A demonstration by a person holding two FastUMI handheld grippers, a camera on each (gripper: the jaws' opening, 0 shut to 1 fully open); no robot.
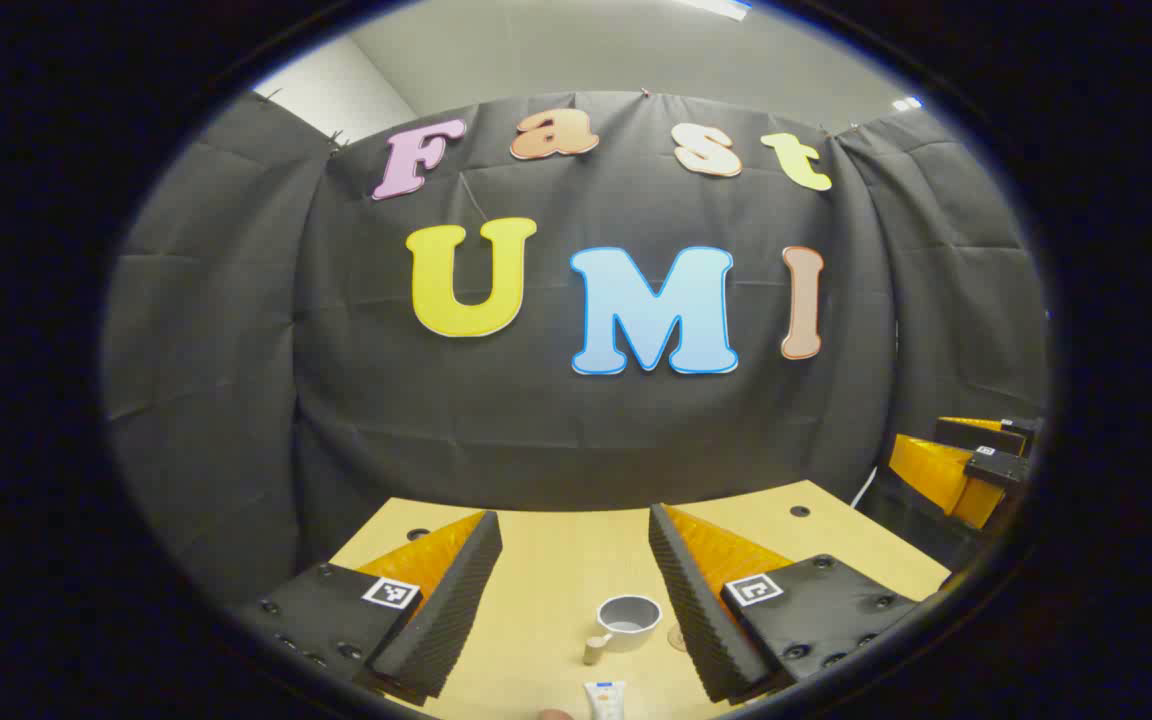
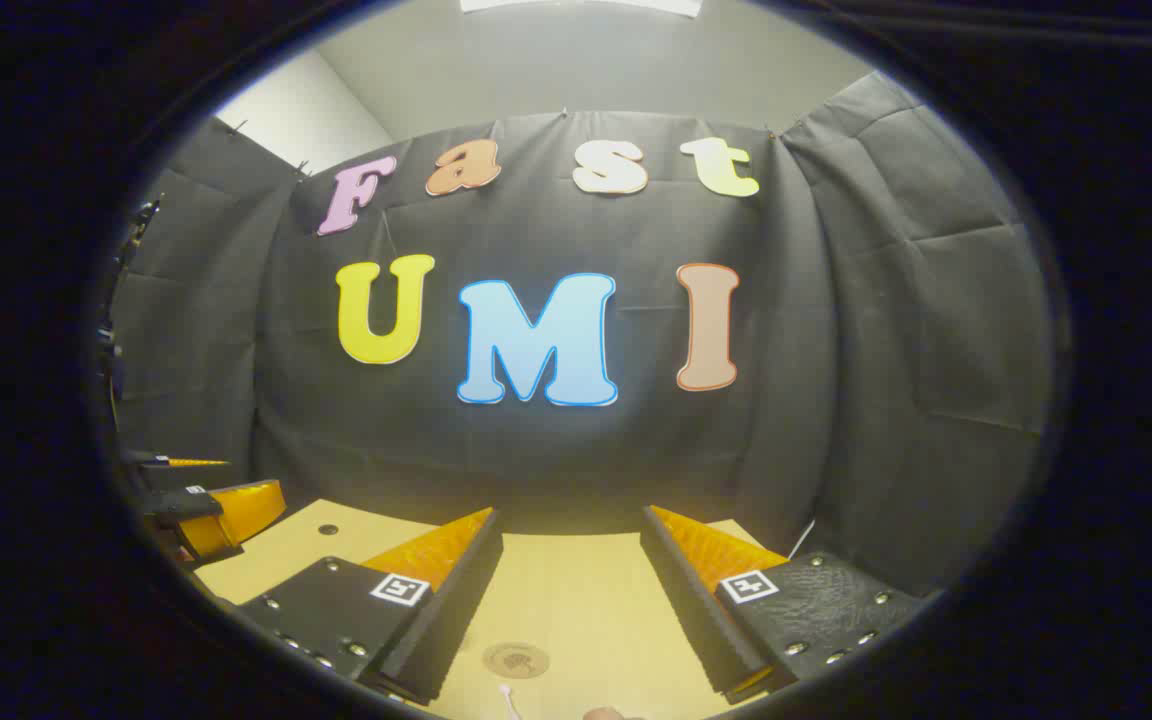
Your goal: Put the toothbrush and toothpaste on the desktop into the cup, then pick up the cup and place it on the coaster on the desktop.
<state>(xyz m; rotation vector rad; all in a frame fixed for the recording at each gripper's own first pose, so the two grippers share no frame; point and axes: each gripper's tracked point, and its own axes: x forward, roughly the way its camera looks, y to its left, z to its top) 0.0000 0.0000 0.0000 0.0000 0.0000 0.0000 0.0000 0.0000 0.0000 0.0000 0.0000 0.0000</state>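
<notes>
In the left gripper view a grey cup (image 1: 629, 619) with a handle at its lower left stands on the wooden desktop (image 1: 556, 560), between my left gripper's (image 1: 576, 530) wide-open fingers and below them. The top of a white toothpaste tube (image 1: 605, 699) lies at the bottom edge, nearer than the cup. The right gripper (image 1: 971, 460) shows far off at the right edge. In the right gripper view my right gripper (image 2: 571, 525) is open above the desktop (image 2: 576, 590). A round coaster (image 2: 515, 659) lies flat beneath it, and a thin white toothbrush tip (image 2: 508, 700) pokes in at the bottom edge.
The desktop has small dark holes near its far corners (image 1: 799, 511). Black cloth walls the booth close behind the table's far edge. The left gripper (image 2: 216, 500) is visible at the left edge of the right gripper view.
</notes>
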